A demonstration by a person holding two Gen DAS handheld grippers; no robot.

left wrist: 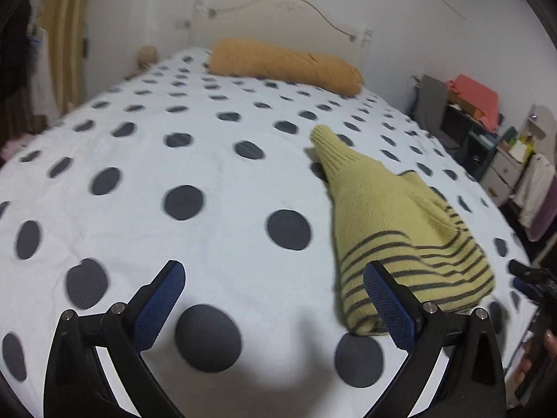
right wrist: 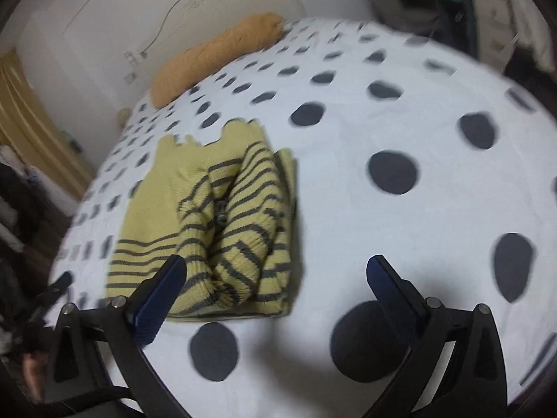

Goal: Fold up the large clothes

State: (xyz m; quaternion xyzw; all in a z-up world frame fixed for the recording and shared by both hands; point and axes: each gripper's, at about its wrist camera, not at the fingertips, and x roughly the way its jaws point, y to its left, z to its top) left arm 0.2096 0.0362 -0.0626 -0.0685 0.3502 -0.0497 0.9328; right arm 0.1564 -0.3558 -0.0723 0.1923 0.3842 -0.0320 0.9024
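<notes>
A yellow-green knit sweater with dark stripes point(left wrist: 393, 223) lies folded into a narrow bundle on the polka-dot bed. In the right wrist view the sweater point(right wrist: 216, 219) shows its striped sleeves folded on top. My left gripper point(left wrist: 275, 278) is open and empty, just left of the sweater's near end, its right finger in front of the striped hem. My right gripper point(right wrist: 275, 275) is open and empty, above the bed at the sweater's near right corner. The right gripper also shows at the far right of the left wrist view point(left wrist: 532, 278).
The bed has a white cover with dark dots point(left wrist: 195, 160). An orange bolster pillow point(left wrist: 282, 64) lies at the headboard point(left wrist: 278, 17). Cluttered shelves and drawers point(left wrist: 487, 132) stand right of the bed; a yellow curtain point(left wrist: 66, 35) hangs on the left.
</notes>
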